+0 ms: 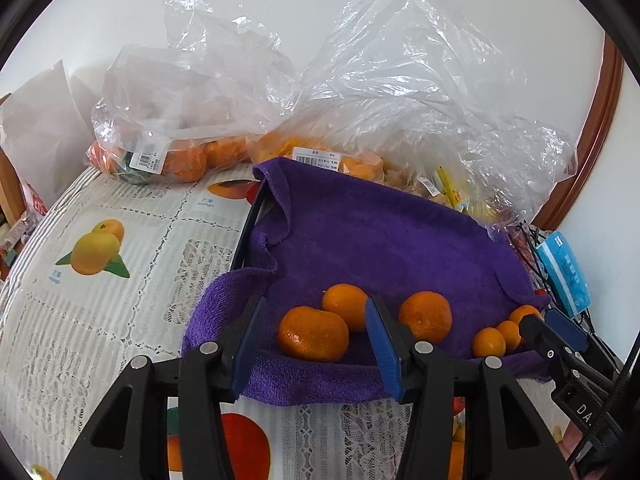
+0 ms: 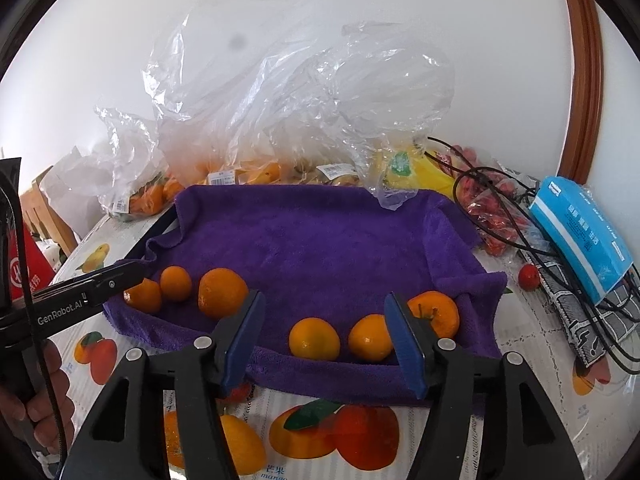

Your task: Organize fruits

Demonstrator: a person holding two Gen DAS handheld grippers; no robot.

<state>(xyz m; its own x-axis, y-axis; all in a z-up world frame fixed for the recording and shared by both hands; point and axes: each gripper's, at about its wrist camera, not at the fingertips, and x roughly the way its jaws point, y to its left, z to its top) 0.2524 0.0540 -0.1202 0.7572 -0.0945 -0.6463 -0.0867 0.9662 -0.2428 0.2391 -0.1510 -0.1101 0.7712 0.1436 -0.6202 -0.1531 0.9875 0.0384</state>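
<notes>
A tray lined with a purple towel (image 1: 380, 240) (image 2: 312, 240) holds several mandarins along its near edge. In the left wrist view my left gripper (image 1: 316, 340) is open and empty, its blue pads either side of one mandarin (image 1: 313, 334), just above the tray's near rim; two more mandarins (image 1: 425, 315) lie beside it. In the right wrist view my right gripper (image 2: 324, 336) is open and empty over the near rim, with two mandarins (image 2: 314, 339) between its pads. The right gripper also shows in the left wrist view (image 1: 556, 340), the left gripper in the right wrist view (image 2: 120, 276).
Clear plastic bags of oranges (image 1: 180, 156) (image 2: 152, 196) and other fruit stand behind the tray. A blue tissue pack (image 2: 580, 232), black cables (image 2: 500, 216), red fruit in plastic (image 2: 492, 216) and a loose red fruit (image 2: 529, 277) lie to the right. A fruit-print tablecloth (image 1: 100, 248) covers the table.
</notes>
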